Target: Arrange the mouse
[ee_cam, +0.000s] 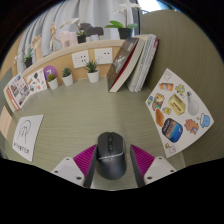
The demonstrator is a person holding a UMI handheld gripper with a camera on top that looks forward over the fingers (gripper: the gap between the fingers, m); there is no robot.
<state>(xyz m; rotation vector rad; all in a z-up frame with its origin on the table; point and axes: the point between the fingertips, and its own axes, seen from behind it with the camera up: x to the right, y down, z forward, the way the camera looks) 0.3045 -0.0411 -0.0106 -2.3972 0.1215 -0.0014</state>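
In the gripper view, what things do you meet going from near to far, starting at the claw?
Claw, open with the mouse between its fingers → bare desk → books → potted plant → wall sockets.

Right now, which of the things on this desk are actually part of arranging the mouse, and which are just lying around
Part of the job:
- mouse, dark grey, standing between the fingers
- gripper, open around it, with a gap at either side

Just lying about:
- books leaning against the wall
- sticker sheet beside the mouse
- small potted plants along the wall
- white card on the other side
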